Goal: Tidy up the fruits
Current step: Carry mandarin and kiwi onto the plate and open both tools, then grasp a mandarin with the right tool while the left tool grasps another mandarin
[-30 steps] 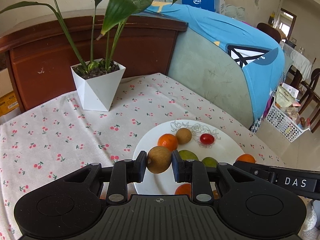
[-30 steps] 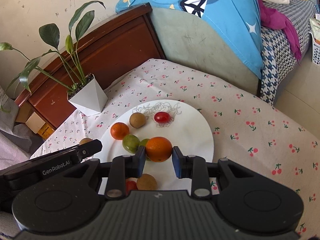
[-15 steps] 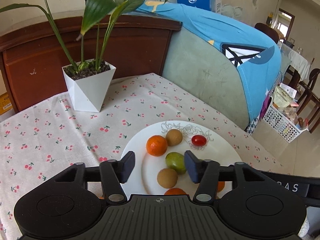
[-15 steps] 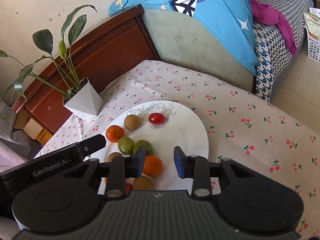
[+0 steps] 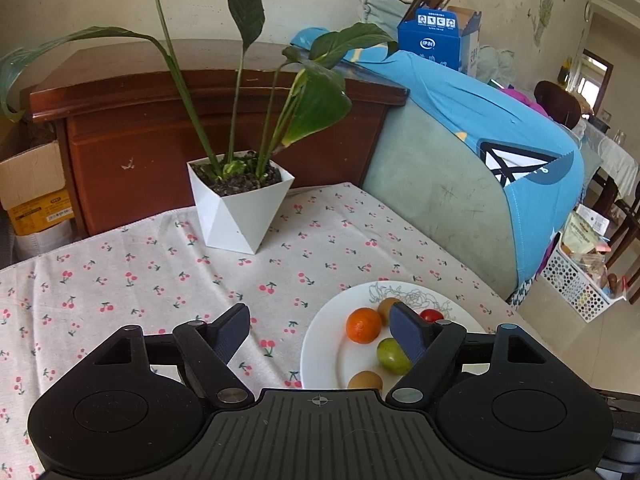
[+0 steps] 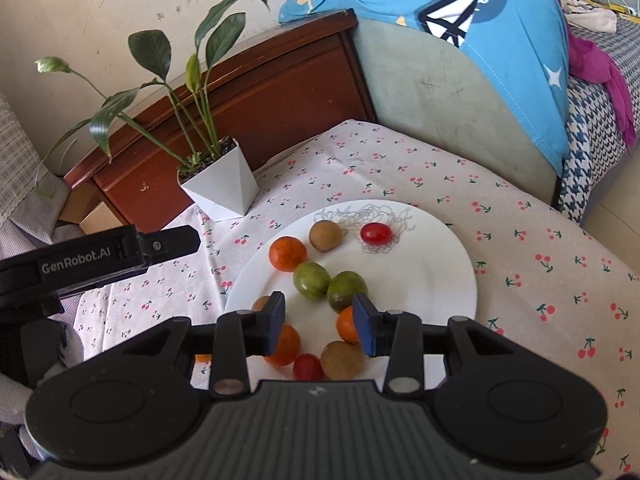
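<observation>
Nearly done: fruits gathered on white plate (image 6: 440, 256); left gripper (image 5: 320, 328) and right gripper (image 6: 320, 320) both empty, jaws spreading wider; nothing visibly left on table.

Counted from the right wrist view, checked against the left.

- White plate (image 6: 440, 264): 1.
- Orange fruits (image 6: 288, 254): 3 on the plate, one of them half hidden.
- Brown fruits (image 6: 326, 235): 3, one showing only as a sliver near the plate's left edge.
- Green fruits (image 6: 311, 280): 2.
- Red fruits (image 6: 375, 233): 2, one far, one near.
- Total on the plate: 10.
- Further orange patch (image 6: 203, 358) left of the plate: 1, too hidden to identify.
- Potted plant (image 6: 218, 188): 1.
- Blue carton (image 5: 438, 36): 1.
- White perforated basket (image 5: 576, 284): 1.
- Cardboard box (image 5: 34, 176): 1.
</observation>
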`<action>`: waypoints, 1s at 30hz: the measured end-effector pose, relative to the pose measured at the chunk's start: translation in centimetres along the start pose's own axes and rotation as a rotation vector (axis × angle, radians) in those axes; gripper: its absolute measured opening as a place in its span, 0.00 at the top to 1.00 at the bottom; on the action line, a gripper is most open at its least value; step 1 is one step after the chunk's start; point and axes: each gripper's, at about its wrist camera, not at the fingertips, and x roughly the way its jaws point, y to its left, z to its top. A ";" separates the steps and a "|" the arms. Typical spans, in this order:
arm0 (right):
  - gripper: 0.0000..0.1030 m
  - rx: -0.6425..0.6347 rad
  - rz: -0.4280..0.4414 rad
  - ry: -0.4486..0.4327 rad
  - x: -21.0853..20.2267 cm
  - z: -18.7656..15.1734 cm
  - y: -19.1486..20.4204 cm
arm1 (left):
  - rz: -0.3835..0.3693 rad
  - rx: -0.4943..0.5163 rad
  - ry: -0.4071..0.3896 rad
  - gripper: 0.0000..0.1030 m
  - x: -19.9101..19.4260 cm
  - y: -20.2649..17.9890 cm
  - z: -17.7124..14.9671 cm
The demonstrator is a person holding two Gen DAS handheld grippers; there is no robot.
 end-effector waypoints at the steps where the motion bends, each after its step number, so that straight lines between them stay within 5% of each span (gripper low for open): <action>1: 0.62 -0.009 0.010 0.004 0.1 -0.1 0.3 | 0.008 -0.004 0.001 0.25 -0.1 0.2 0.0; 16: 0.62 -0.241 0.118 0.052 2.3 -2.5 6.3 | 0.083 -0.046 0.044 0.24 -1.3 4.4 -0.9; 30: 0.63 -0.390 0.095 0.082 5.2 -3.8 9.4 | 0.132 -0.129 0.100 0.25 -1.5 7.9 -2.2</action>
